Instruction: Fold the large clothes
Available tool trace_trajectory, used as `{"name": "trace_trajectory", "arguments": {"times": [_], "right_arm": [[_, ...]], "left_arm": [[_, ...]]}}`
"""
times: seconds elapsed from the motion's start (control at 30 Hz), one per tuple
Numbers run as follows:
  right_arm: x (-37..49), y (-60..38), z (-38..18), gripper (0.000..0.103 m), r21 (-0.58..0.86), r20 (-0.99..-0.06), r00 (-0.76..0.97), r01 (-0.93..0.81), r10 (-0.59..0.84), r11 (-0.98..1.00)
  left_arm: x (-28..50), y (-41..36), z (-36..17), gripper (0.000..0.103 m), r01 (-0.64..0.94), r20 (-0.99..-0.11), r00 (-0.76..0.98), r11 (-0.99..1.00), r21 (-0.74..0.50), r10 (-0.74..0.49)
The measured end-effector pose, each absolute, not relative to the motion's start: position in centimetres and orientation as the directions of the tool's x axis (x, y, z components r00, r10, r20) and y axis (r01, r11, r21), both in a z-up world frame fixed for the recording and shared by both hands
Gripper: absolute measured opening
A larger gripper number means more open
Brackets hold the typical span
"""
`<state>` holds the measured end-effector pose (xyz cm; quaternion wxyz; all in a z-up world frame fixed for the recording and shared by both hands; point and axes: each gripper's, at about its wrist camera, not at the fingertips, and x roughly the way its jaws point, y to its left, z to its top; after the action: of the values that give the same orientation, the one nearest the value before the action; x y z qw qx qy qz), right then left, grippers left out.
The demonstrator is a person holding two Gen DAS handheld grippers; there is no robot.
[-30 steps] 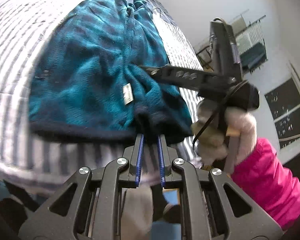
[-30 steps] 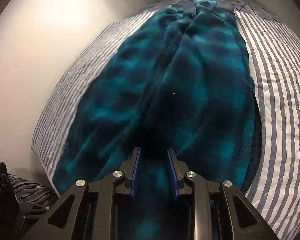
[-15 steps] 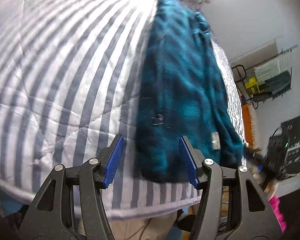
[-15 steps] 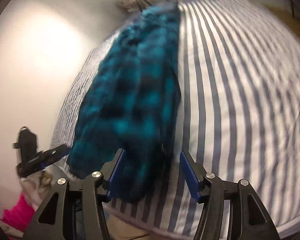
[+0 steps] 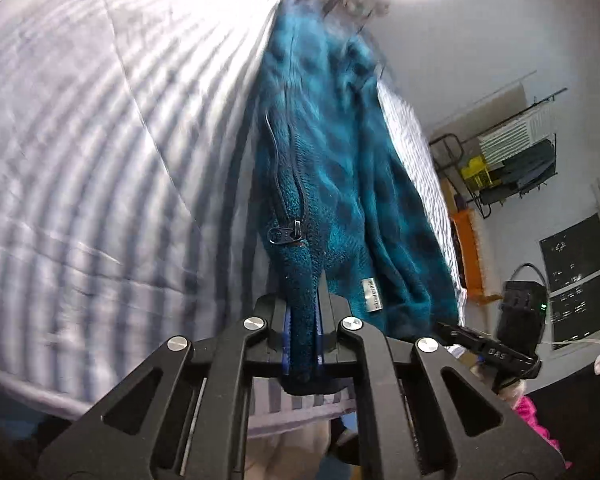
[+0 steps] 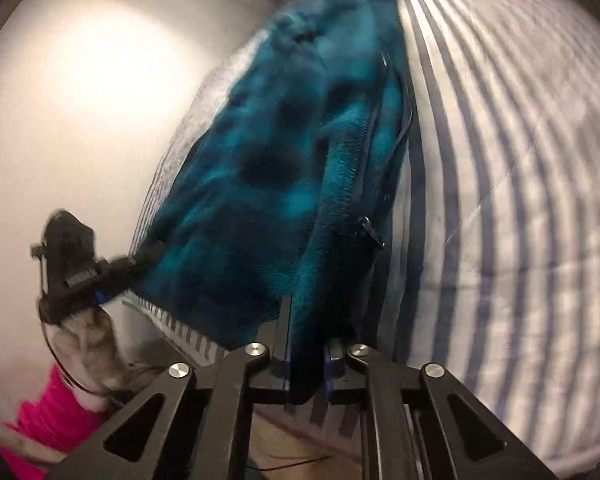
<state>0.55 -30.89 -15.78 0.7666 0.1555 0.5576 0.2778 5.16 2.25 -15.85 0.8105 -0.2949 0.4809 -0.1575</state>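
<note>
Both hand-held grippers pinch the near hem of a teal fleece jacket [image 5: 332, 184] lying on a striped bed [image 5: 100, 160].

The left hand-held gripper [image 5: 302, 336] has just closed, its blue pads clamping the jacket's near edge just below the zipper pull [image 5: 286, 235]. The right hand-held gripper [image 6: 306, 364] has likewise just closed on the hem beside the zipper. The jacket stretches away from both toward the bed's far end, folded narrow lengthwise, with a white label [image 5: 370, 294] near its hem.
</note>
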Motion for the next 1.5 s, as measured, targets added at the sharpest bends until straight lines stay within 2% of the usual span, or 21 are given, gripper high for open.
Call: {"name": "trace_trajectory", "arguments": {"times": [0.1, 0.23, 0.4, 0.43, 0.47, 0.5, 0.53, 0.6, 0.83, 0.87, 0.9, 0.93, 1.0, 1.03, 1.1, 1.23, 1.33, 1.5], "right_arm": [[-0.5, -31.1, -14.3, 0.007, 0.478, -0.787, 0.294, -0.267, 0.543, 0.837], [-0.4, -28.7, -18.3, 0.007, 0.445, -0.843, 0.213, -0.239, 0.494, 0.863], [-0.2, -28.6, -17.3, 0.008, 0.486, -0.818, 0.214, -0.238, 0.534, 0.841], [-0.1, -28.9, -17.1, 0.015, 0.497, -0.812, 0.211, -0.239, 0.544, 0.834], [-0.1, -29.4, -16.9, 0.020, 0.502, -0.808, 0.211, -0.240, 0.550, 0.831], [0.2, -30.0, -16.7, 0.032, 0.503, -0.806, 0.216, -0.238, 0.550, 0.831], [0.2, -30.4, -16.5, 0.040, 0.514, -0.796, 0.228, -0.234, 0.561, 0.825], [0.0, -31.2, -16.6, 0.043, 0.538, -0.780, 0.234, -0.223, 0.581, 0.813], [0.5, -33.2, -17.3, 0.043, 0.563, -0.772, 0.215, -0.204, 0.598, 0.801], [0.7, -33.1, -17.1, 0.045, 0.576, -0.762, 0.211, -0.211, 0.612, 0.790], [0.9, -33.1, -17.2, 0.054, 0.588, -0.754, 0.203, -0.217, 0.625, 0.779], [0.9, -33.1, -17.3, 0.055, 0.597, -0.748, 0.196, -0.218, 0.634, 0.772], [1.2, -32.5, -18.0, 0.053, 0.607, -0.747, 0.171, -0.218, 0.643, 0.764], [1.0, -32.1, -18.5, 0.046, 0.616, -0.745, 0.148, -0.222, 0.650, 0.756], [0.9, -31.1, -19.4, 0.033, 0.640, -0.734, 0.105, -0.225, 0.671, 0.735], [1.3, -31.4, -19.8, 0.013, 0.687, -0.695, 0.105, -0.197, 0.711, 0.700], [1.8, -32.6, -18.7, 0.012, 0.770, -0.605, 0.127, -0.156, 0.786, 0.619], [2.7, -32.9, -16.6, 0.012, 0.818, -0.535, 0.164, -0.146, 0.829, 0.557]], "left_arm": [[5.5, 2.5, -17.1, 0.006, -0.043, -0.719, 0.462, 0.797, -0.602, -0.519], [5.8, 1.1, -20.6, 0.006, -0.088, -0.769, 0.410, 0.818, -0.569, -0.491], [5.9, 1.4, -20.1, 0.009, -0.081, -0.754, 0.428, 0.810, -0.581, -0.498], [5.7, 1.7, -20.0, 0.010, -0.088, -0.752, 0.423, 0.804, -0.589, -0.505], [5.5, 1.9, -20.0, 0.017, -0.096, -0.754, 0.414, 0.800, -0.593, -0.509], [5.3, 2.1, -20.1, 0.024, -0.096, -0.750, 0.408, 0.792, -0.602, -0.521], [5.1, 2.2, -20.1, 0.027, -0.088, -0.747, 0.403, 0.790, -0.606, -0.529], [4.6, 2.5, -20.4, 0.034, -0.077, -0.754, 0.385, 0.796, -0.601, -0.532], [4.0, 2.9, -19.9, 0.034, -0.085, -0.743, 0.384, 0.781, -0.619, -0.548], [4.1, 2.8, -19.9, 0.034, -0.084, -0.742, 0.381, 0.778, -0.623, -0.552], [4.3, 2.6, -20.1, 0.034, -0.083, -0.740, 0.367, 0.773, -0.629, -0.563], [4.4, 2.2, -20.5, 0.034, -0.080, -0.740, 0.350, 0.769, -0.634, -0.574], [4.6, 1.4, -21.0, 0.034, -0.074, -0.744, 0.336, 0.771, -0.632, -0.578], [4.7, 1.2, -21.0, 0.034, -0.067, -0.745, 0.335, 0.774, -0.630, -0.577], [4.7, 1.0, -20.6, 0.019, -0.049, -0.737, 0.337, 0.771, -0.635, -0.586], [4.7, 1.2, -19.1, 0.014, -0.043, -0.694, 0.351, 0.730, -0.682, -0.629], [4.9, 1.5, -17.4, 0.013, -0.046, -0.637, 0.374, 0.672, -0.739, -0.674], [6.3, 1.8, -14.4, 0.012, -0.039, -0.582, 0.425, 0.629, -0.777, -0.693]]}}
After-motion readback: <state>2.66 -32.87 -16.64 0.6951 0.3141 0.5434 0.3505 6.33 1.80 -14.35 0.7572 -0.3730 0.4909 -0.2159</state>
